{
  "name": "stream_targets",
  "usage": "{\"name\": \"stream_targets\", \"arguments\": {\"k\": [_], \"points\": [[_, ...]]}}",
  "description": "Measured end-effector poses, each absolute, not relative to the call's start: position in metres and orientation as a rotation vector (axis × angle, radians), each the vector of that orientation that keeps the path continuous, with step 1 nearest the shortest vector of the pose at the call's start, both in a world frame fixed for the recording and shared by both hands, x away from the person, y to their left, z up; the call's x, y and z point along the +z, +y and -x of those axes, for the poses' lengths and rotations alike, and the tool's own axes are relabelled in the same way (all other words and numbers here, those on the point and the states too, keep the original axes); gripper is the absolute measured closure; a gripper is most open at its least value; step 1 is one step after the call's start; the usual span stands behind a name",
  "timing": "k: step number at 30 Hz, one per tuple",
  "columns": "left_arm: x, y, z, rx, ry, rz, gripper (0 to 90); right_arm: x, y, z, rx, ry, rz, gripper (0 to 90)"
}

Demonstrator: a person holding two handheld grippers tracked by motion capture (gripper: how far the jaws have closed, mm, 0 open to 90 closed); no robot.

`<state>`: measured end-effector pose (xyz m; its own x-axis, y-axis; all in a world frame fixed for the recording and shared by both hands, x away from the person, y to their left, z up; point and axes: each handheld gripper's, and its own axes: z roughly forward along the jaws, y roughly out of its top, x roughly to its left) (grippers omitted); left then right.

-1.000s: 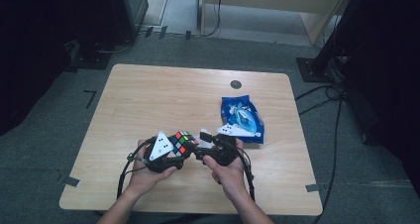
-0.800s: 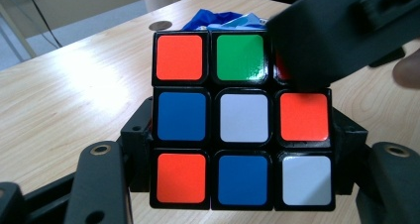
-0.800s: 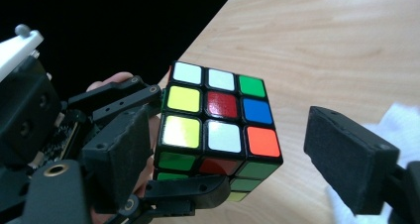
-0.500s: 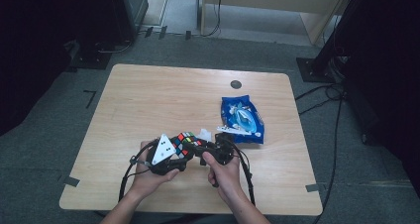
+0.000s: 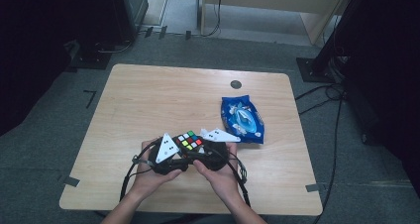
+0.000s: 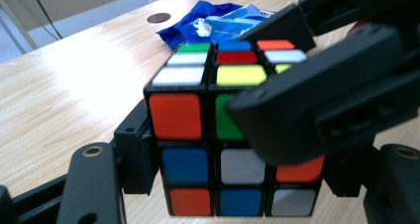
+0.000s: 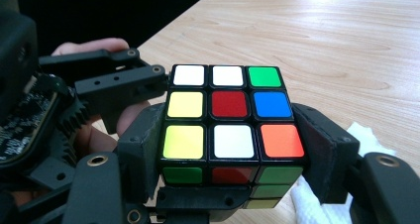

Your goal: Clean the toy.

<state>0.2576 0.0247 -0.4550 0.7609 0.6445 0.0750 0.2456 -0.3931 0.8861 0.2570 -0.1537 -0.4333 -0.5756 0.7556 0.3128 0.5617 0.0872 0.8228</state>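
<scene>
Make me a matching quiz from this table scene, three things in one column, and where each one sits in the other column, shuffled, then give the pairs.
Things:
1. multicoloured puzzle cube
2. blue plastic packet
3. small dark round disc

Places:
A. lying on the right part of the light wooden table
B. set in the tabletop near its far edge
C. nearest the person, in front of both hands

Pairs: 1-C, 2-A, 3-B
</scene>
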Motion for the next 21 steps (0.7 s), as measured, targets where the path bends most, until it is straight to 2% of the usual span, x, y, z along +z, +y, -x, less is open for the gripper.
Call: {"name": "stream_targets", "arguments": {"k": [7,10,14,17,21], "points": [[-0.456,0.031,-0.26,0.496,0.675,-1.967,33.9,-0.433,-0.158,-0.261,1.576,2.173,-1.325,32.1],[-0.457,0.038,-0.266,0.481,0.713,-1.952,33.9,-0.427,-0.166,-0.263,1.655,2.153,-1.325,27.2],[-0.451,0.055,-0.275,0.432,0.803,-1.878,34.0,-0.424,-0.184,-0.264,1.754,2.077,-1.331,27.0],[-0.446,0.072,-0.282,0.399,0.876,-1.803,34.0,-0.435,-0.188,-0.265,1.764,2.05,-1.334,28.7],[-0.443,0.081,-0.285,0.379,0.91,-1.763,34.0,-0.458,-0.171,-0.266,1.694,2.155,-1.25,26.5]]}}
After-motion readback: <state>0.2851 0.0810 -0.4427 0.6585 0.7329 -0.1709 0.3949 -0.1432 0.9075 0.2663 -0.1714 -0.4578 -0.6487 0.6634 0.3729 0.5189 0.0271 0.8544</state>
